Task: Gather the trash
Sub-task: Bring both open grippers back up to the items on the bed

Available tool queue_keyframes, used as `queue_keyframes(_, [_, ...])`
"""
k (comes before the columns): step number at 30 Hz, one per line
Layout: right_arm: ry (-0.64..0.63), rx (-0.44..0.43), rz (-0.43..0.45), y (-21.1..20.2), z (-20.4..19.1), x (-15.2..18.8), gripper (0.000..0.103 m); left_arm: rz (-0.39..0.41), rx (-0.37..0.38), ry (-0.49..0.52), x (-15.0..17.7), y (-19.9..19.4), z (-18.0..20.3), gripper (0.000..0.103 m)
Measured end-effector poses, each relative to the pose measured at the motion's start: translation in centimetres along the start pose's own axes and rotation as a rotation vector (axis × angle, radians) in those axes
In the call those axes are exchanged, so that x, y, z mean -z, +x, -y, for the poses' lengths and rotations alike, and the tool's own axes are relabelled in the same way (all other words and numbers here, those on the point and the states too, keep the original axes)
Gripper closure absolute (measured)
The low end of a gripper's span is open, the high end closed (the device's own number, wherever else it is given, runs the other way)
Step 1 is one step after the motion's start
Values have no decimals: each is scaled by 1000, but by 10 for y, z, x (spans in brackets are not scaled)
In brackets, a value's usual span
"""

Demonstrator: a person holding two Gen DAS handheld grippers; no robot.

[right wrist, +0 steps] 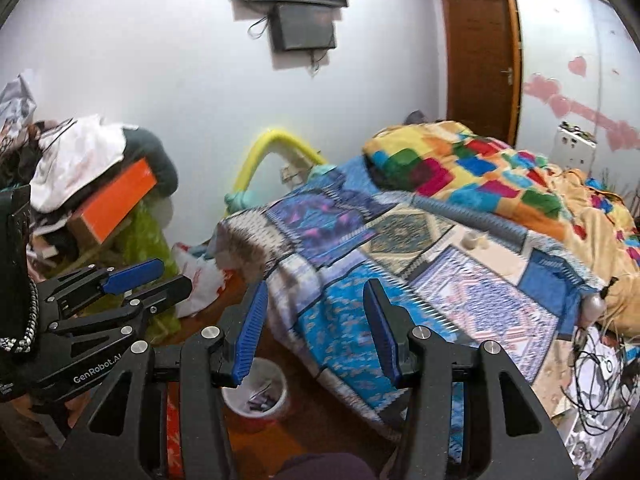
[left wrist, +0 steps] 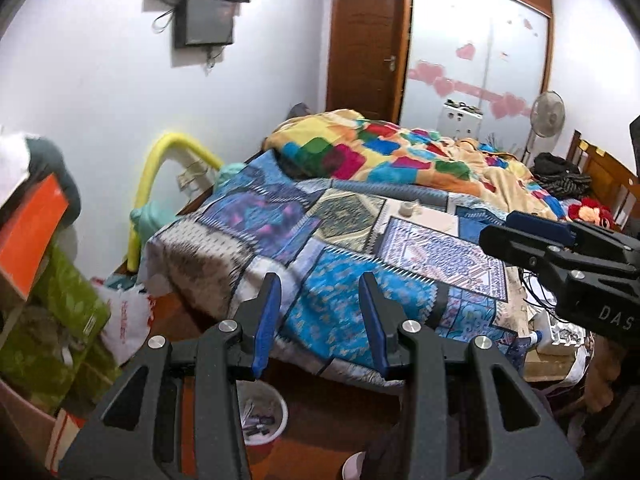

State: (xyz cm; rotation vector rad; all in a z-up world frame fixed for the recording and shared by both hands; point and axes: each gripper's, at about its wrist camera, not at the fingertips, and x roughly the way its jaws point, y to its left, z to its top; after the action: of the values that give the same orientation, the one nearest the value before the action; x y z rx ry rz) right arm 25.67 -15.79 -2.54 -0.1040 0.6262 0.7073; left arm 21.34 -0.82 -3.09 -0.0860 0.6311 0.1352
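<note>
A small white paper cup [left wrist: 407, 208] stands on a white sheet [left wrist: 430, 218] on the patchwork bedspread [left wrist: 340, 248]; it also shows in the right wrist view [right wrist: 473, 239]. A white-and-red waste bin [left wrist: 262, 412] with scraps inside sits on the floor at the bed's near corner, also below my right gripper [right wrist: 260, 394]. My left gripper [left wrist: 320, 280] is open and empty above the bed corner. My right gripper [right wrist: 314, 286] is open and empty, to the right of the left one [right wrist: 152, 276].
A pile of clothes, an orange box [left wrist: 30, 232] and green bags [left wrist: 60, 320] stands at the left. A white plastic bag [left wrist: 128, 324] lies on the floor. Cables and clutter [right wrist: 596, 364] lie right of the bed. A colourful quilt [left wrist: 400, 152] covers the far bed.
</note>
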Motion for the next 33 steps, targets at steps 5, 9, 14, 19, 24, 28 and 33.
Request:
queue_keyframes(5, [24, 42, 42, -11, 32, -9, 57, -1, 34, 36, -20, 22, 32, 62])
queue_keyframes(9, [61, 81, 65, -13, 60, -15, 49, -12, 58, 68, -35, 45, 55, 58])
queue_keyframes(14, [112, 132, 68, -8, 98, -19, 42, -30, 87, 79, -53, 79, 77, 50])
queue_keyframes(19, [161, 180, 47, 4, 139, -22, 42, -59, 127, 103, -74, 127, 101, 50])
queue_keyframes(24, [194, 235, 28, 23, 178, -23, 42, -89, 158, 119, -87, 177, 120, 50])
queue_keyframes(28, [230, 241, -5, 47, 204, -23, 42, -119, 189, 122, -92, 217, 128, 50])
queue_keyframes(33, [272, 243, -49, 86, 242, -24, 42, -154, 219, 128, -98, 269, 138, 50])
